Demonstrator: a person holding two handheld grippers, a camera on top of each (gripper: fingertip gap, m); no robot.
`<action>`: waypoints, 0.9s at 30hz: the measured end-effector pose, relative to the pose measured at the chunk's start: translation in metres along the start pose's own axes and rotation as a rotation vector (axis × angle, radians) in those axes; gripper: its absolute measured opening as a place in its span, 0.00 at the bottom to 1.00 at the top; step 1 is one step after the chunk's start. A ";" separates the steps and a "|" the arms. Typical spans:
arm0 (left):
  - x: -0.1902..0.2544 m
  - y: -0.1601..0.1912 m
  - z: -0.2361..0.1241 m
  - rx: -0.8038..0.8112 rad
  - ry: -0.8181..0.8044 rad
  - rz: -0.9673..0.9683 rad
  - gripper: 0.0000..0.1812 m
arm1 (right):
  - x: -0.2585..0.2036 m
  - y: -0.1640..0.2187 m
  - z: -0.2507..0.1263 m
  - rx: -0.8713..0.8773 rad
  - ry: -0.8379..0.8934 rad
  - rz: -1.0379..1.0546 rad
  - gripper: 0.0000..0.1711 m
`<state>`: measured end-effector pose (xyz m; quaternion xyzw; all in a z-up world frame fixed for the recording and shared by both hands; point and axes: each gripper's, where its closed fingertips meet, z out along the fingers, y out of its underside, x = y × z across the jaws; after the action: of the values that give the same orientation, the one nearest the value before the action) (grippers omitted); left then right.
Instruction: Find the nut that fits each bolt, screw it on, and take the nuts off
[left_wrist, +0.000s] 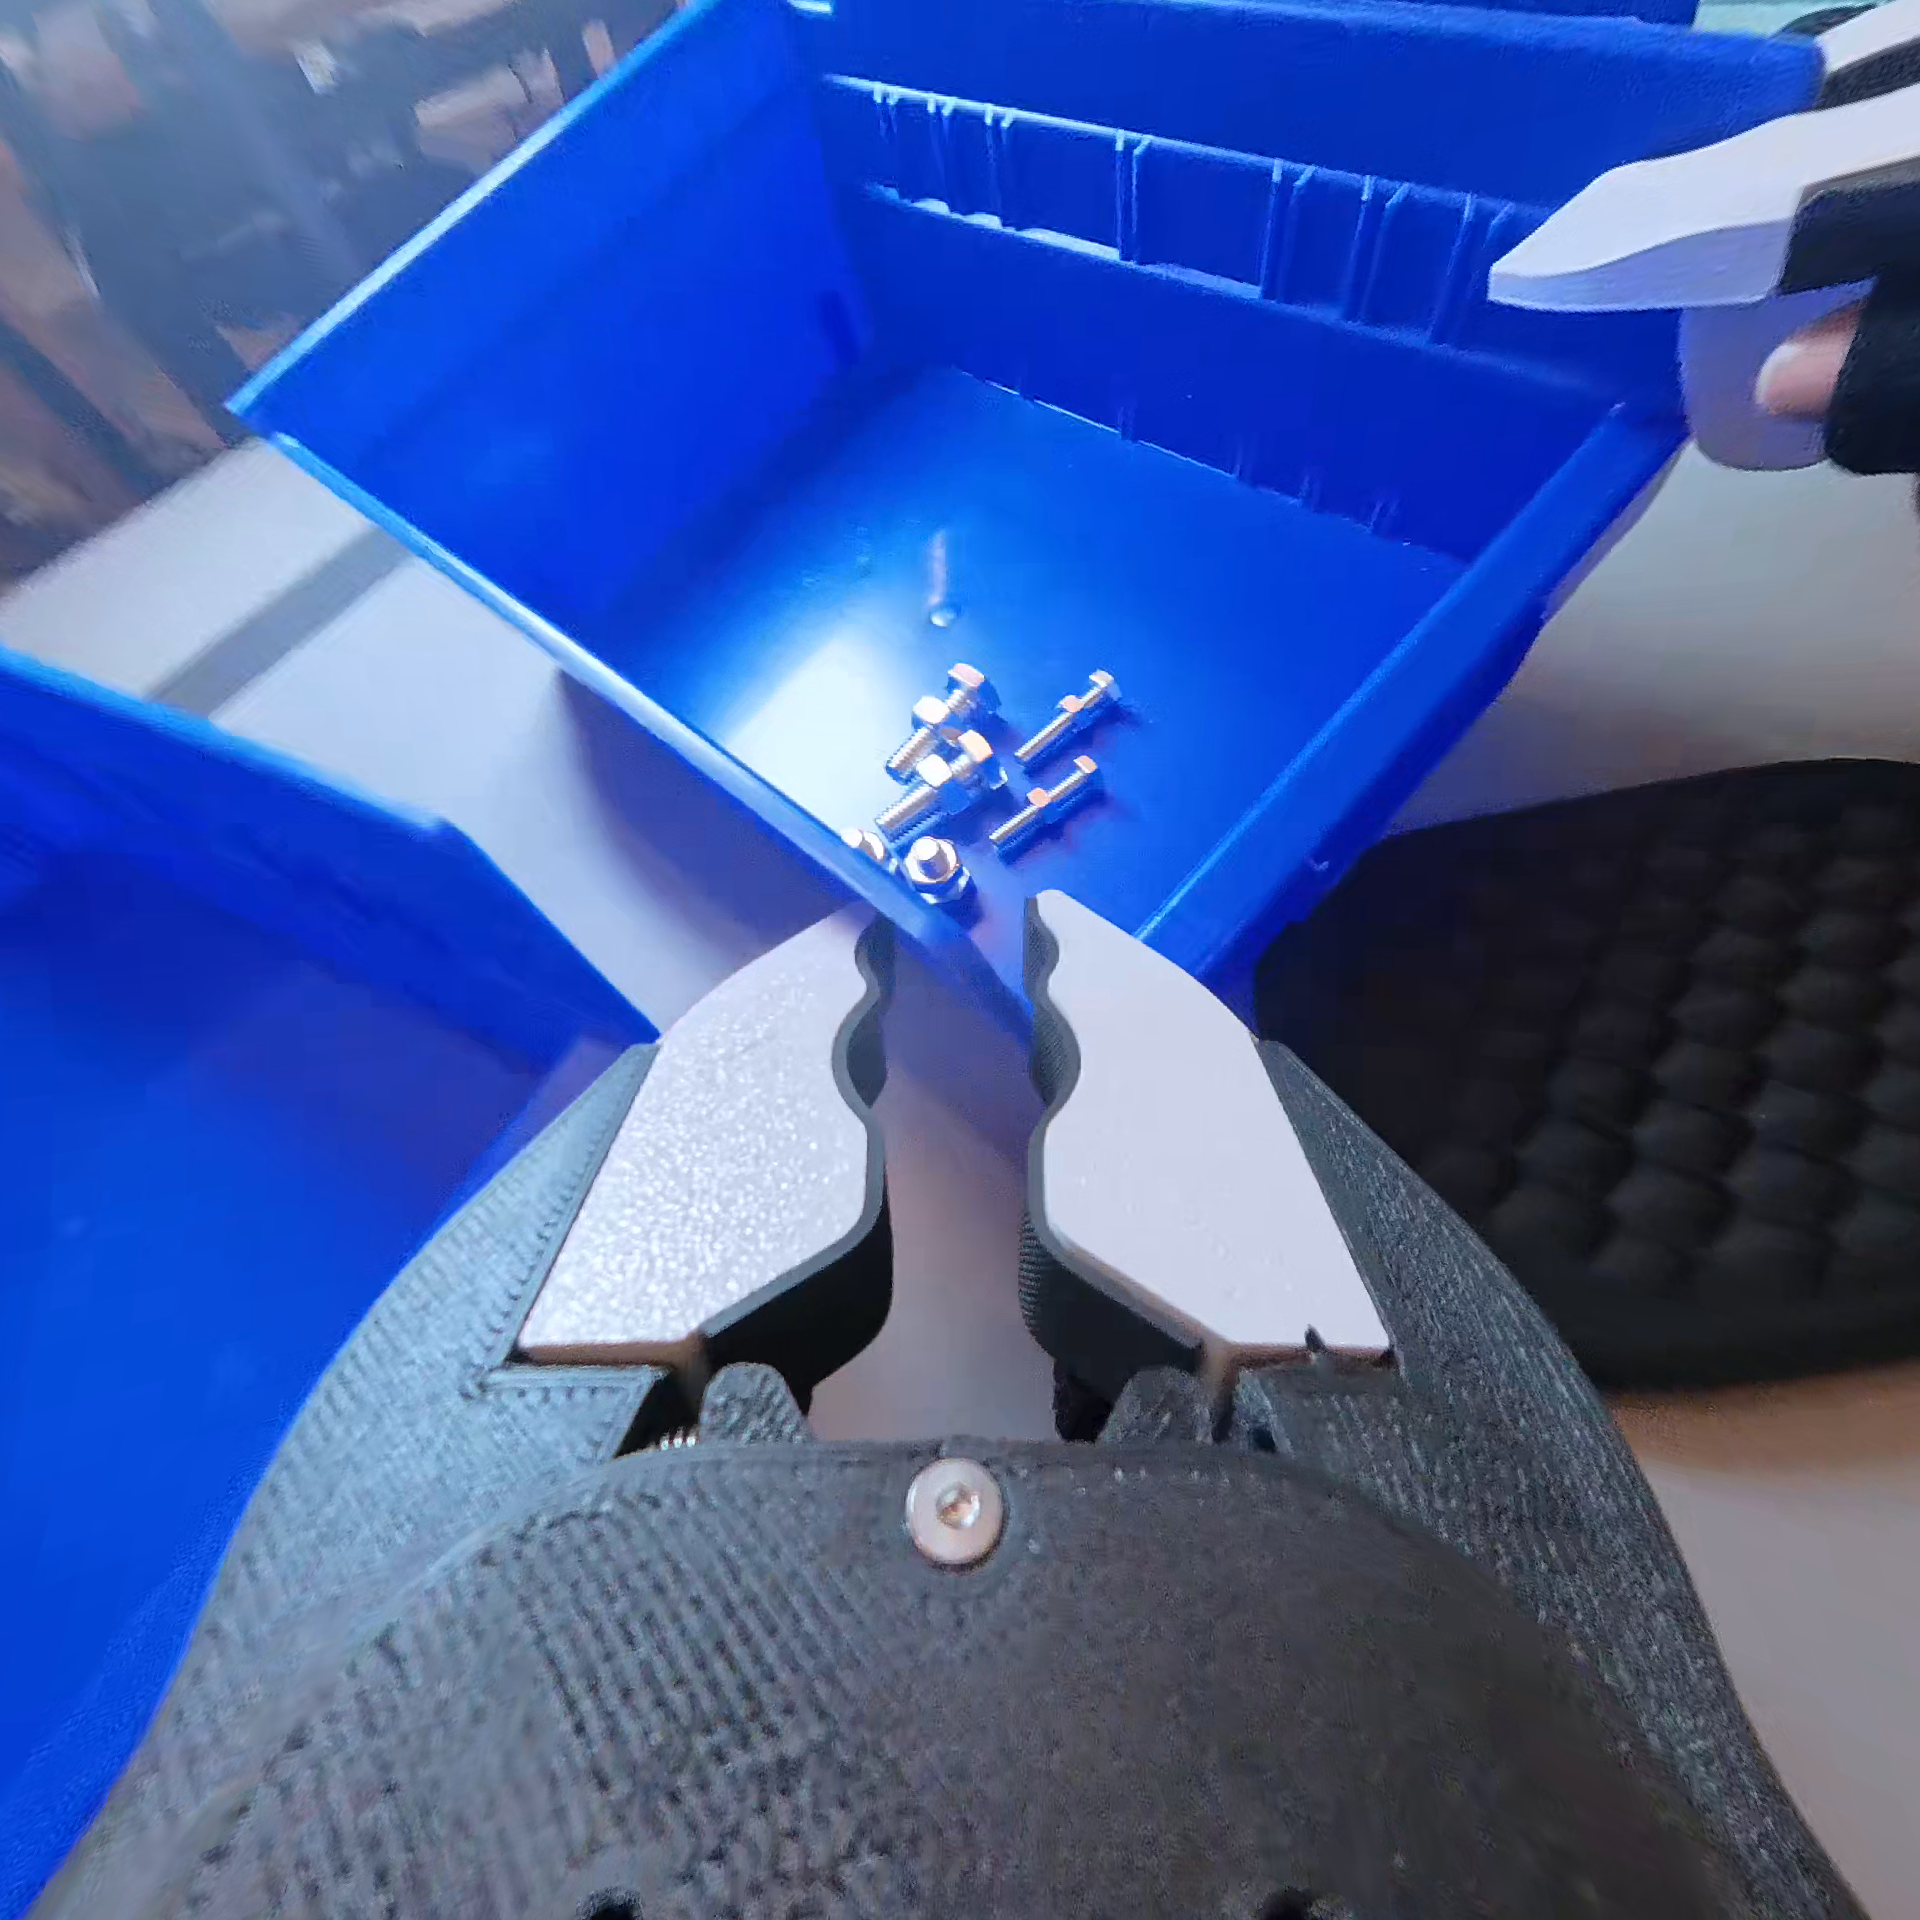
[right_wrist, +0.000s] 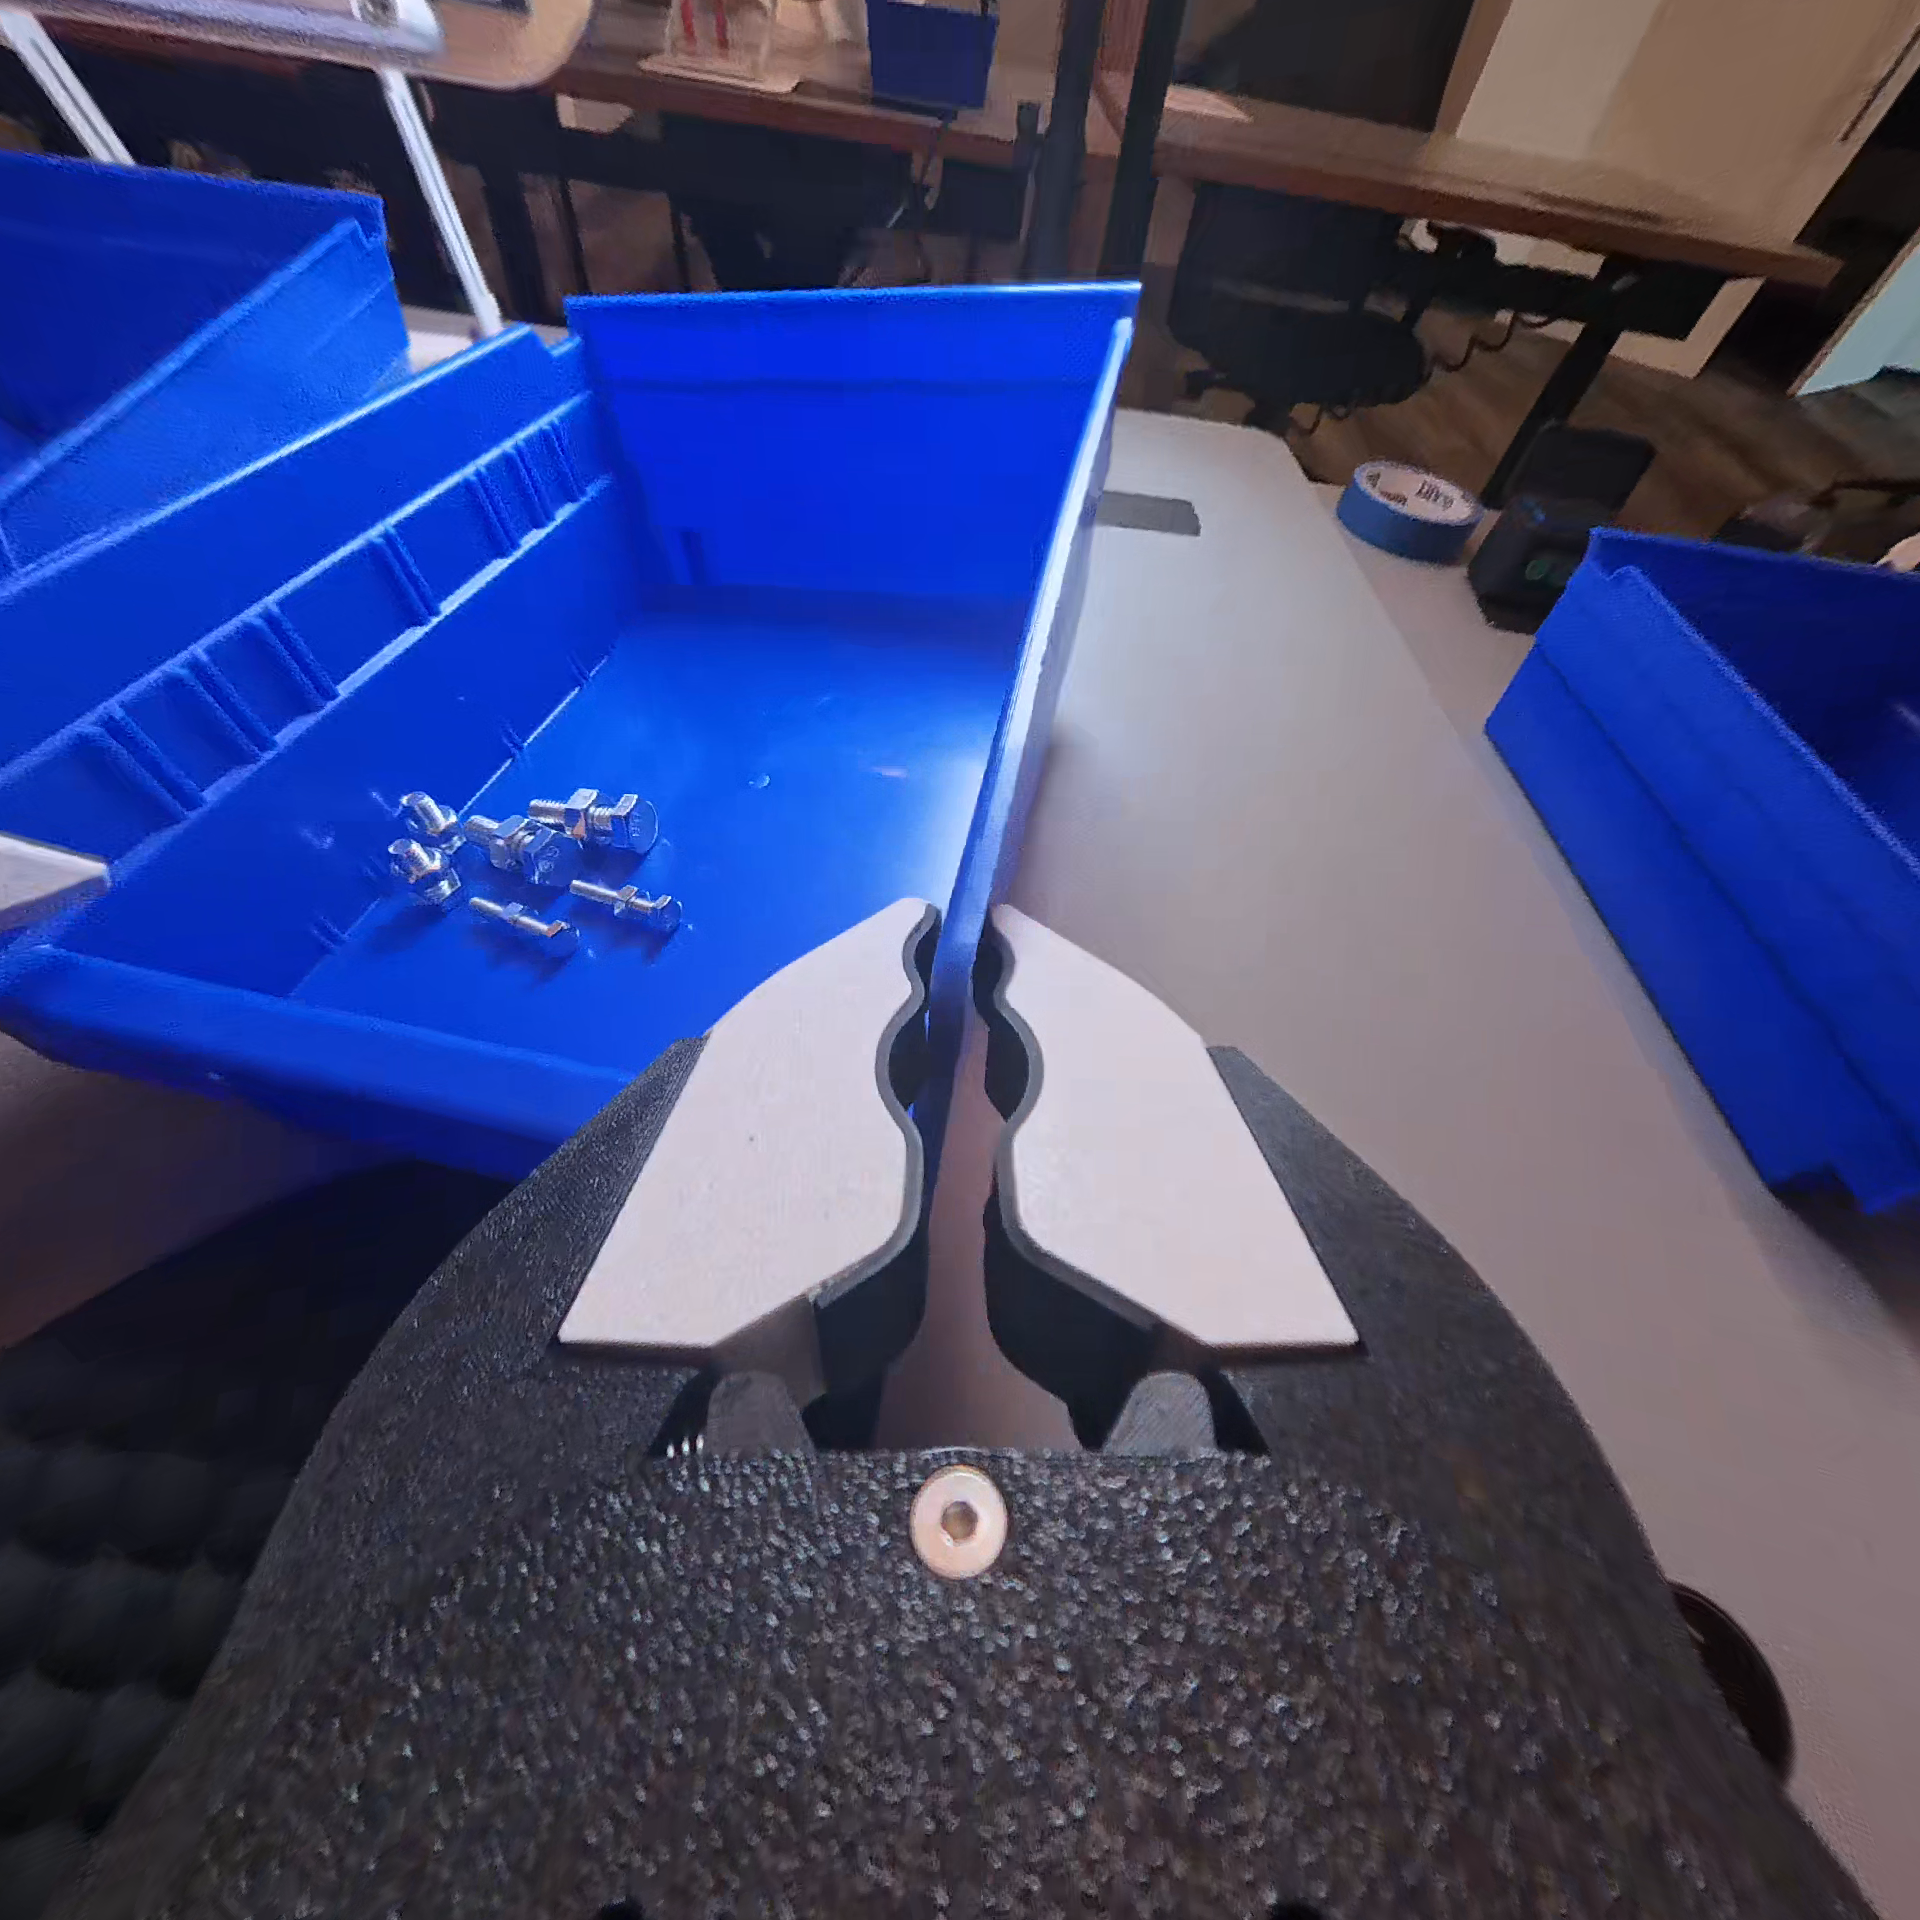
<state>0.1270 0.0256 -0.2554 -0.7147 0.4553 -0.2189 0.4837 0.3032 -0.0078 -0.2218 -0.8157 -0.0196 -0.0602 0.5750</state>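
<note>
Several silver bolts with nuts on them lie in a loose heap on the floor of a blue bin, and they also show in the right wrist view. My left gripper is open and straddles the bin's near wall by a corner, with a gap showing between its left pad and the wall. My right gripper is shut on the bin's side wall, both pads pressing on the thin blue plastic. One of its fingers shows at the bin's far rim.
A black dimpled foam mat lies beside the bin on the pale table. A second blue bin stands on the left and another on the right. A roll of blue tape sits near the table's far edge. Left tips to right tips: about 20 cm.
</note>
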 end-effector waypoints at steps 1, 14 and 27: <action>0.000 -0.008 -0.002 0.030 -0.011 0.017 0.13 | 0.002 -0.006 -0.006 0.018 0.016 -0.006 0.03; -0.049 -0.058 -0.224 0.155 -0.399 0.187 0.13 | -0.153 -0.131 -0.064 0.314 -0.366 -0.054 0.05; -0.121 0.113 -0.391 -0.194 -0.652 -0.113 0.13 | -0.416 -0.083 -0.033 0.064 -0.883 -0.120 0.08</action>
<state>-0.2771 -0.0755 -0.1702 -0.8139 0.2551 0.0392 0.5206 -0.1206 0.0044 -0.1835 -0.7425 -0.3125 0.2614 0.5317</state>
